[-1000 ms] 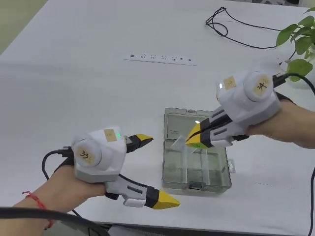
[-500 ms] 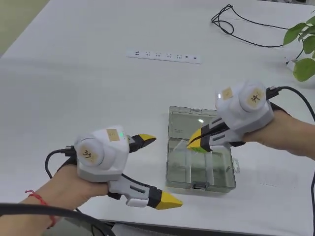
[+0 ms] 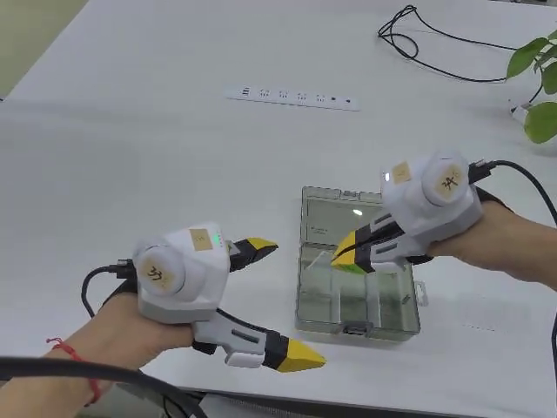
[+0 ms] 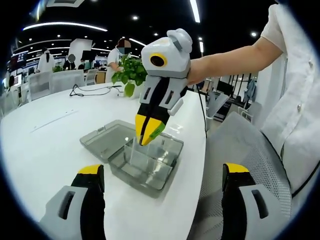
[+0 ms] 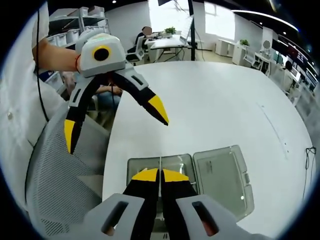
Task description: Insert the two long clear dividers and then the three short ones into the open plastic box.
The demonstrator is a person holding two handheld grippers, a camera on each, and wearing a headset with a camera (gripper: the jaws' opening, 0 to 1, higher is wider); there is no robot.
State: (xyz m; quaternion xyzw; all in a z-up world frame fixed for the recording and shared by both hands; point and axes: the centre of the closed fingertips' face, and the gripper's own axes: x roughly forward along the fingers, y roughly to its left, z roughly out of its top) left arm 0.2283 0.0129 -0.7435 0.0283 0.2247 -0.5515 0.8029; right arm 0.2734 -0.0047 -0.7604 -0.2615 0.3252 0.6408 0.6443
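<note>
Since a second ago the right gripper (image 3: 342, 256) has sunk slightly nearer the tray. There are two grippers and one box. The left gripper (image 3: 288, 301) gapes wide, just left of the open plastic box (image 3: 383, 325). The right gripper's jaws pinch one clear divider (image 4: 135, 152) above the tray's left part.
</note>
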